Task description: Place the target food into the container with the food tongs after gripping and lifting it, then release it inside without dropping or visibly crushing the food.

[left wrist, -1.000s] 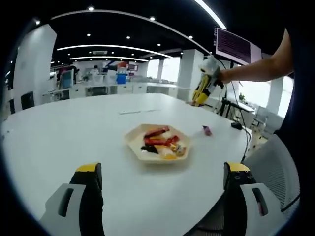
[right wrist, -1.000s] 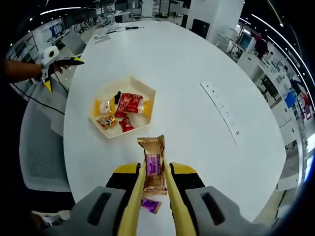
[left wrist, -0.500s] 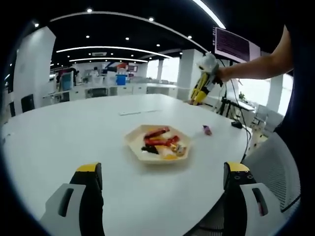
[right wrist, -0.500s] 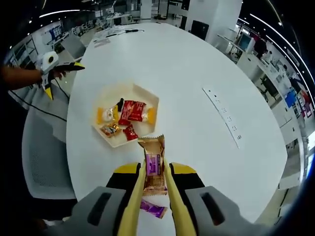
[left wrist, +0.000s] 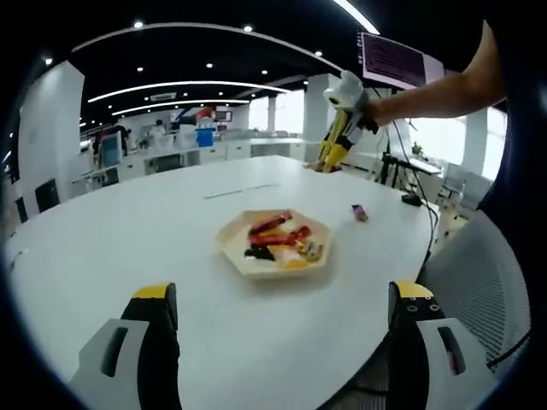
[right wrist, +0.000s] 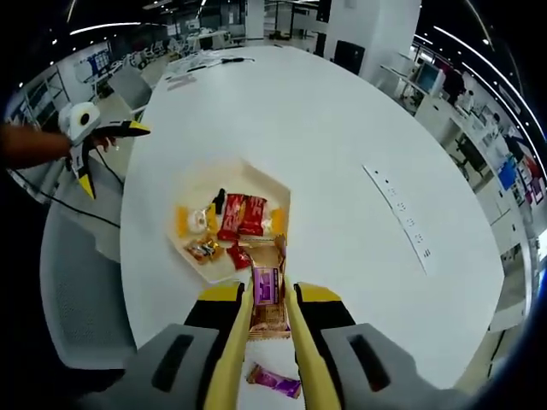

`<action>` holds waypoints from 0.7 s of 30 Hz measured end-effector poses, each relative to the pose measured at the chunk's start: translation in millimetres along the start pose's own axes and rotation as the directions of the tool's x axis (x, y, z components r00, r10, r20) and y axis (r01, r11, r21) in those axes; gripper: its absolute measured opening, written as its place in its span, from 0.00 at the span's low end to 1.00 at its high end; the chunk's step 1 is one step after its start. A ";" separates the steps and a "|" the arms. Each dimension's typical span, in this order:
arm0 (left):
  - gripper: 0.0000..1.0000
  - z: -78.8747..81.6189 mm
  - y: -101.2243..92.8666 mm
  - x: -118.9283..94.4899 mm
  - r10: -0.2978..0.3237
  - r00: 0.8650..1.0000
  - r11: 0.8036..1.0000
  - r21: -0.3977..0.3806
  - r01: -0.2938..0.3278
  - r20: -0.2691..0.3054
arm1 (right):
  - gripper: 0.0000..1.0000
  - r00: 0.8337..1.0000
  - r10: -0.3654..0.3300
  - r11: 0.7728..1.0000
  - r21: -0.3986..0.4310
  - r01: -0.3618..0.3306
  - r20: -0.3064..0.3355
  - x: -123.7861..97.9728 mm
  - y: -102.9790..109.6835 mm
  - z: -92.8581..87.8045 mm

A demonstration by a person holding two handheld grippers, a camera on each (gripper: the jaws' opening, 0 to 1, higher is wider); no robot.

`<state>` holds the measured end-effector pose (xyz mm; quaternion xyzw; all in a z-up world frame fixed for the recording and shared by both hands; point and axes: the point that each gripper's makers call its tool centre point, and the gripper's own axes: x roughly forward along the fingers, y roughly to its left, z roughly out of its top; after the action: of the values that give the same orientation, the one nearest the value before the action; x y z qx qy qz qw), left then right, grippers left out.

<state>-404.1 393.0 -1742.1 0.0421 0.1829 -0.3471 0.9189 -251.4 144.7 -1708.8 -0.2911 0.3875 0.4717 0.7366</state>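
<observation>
A brown snack packet with a purple label [right wrist: 267,286] is clamped between the arms of yellow food tongs [right wrist: 232,346]. My right gripper [right wrist: 270,295] is shut on the tongs. The packet hangs over the near edge of a pale hexagonal tray [right wrist: 244,178] that holds several wrapped snacks. From the left gripper view the tray [left wrist: 229,244] lies mid-table, and the right gripper [left wrist: 340,128], held by a hand, hangs above the table's far side with the tongs pointing down. My left gripper [left wrist: 284,292] is open and empty, well short of the tray.
A loose purple wrapper [right wrist: 279,381] lies on the round white table [right wrist: 342,128] below my right jaws; it shows as a purple wrapper [left wrist: 359,212] right of the tray. My left gripper [right wrist: 111,158] hangs off the table's left edge. A grey chair [left wrist: 479,282] stands close by.
The right gripper has carried the packet forward, from short of the tray to over its near edge. In the left gripper view it has moved left and a little higher.
</observation>
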 end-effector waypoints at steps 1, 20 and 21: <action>1.00 0.5 0.8 -0.6 0.003 1.000 1.000 -0.003 -0.003 0.004 | 0.21 1.000 0.013 1.000 0.007 -0.013 0.013 2.5 3.7 5.3; 1.00 4.2 5.6 -3.9 0.020 0.999 0.999 -0.036 -0.019 0.031 | 0.22 0.999 0.025 0.999 0.041 -0.026 0.026 38.5 33.0 56.2; 1.00 4.4 5.5 -4.0 0.019 0.999 0.999 -0.037 -0.018 0.032 | 0.22 1.000 0.020 0.999 0.049 -0.021 0.022 40.8 33.6 58.0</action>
<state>-401.9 398.8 -1736.8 0.0215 0.1741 -0.3358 0.9255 -254.7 223.0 -1714.6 -0.2640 0.3940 0.4726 0.7428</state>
